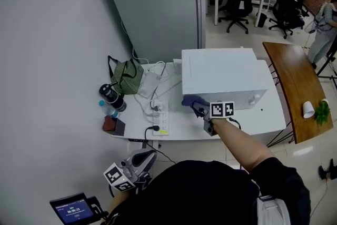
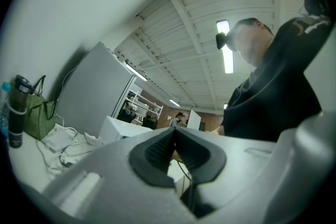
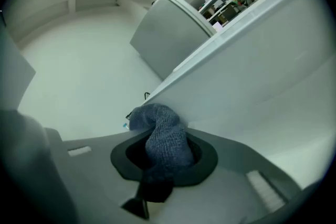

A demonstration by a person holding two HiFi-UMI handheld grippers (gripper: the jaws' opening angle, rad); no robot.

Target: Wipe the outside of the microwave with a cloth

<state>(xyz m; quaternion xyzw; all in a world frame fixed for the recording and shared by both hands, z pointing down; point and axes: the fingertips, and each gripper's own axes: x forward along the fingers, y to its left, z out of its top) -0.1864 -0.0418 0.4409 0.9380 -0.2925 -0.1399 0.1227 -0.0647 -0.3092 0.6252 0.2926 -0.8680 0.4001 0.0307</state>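
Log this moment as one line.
right gripper: shut on cloth | cloth: against microwave wall | left gripper: shut, empty

One microwave (image 1: 221,76), one cloth (image 1: 192,102), two grippers (image 1: 149,158) (image 1: 197,108), one green bag (image 1: 126,76), one power strip (image 1: 162,121), one white table (image 1: 263,119).

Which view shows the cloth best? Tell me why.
The right gripper view: the blue cloth sits central, clamped between the jaws, against the microwave. The head view shows only a small blue patch by the microwave. The left gripper view shows none.
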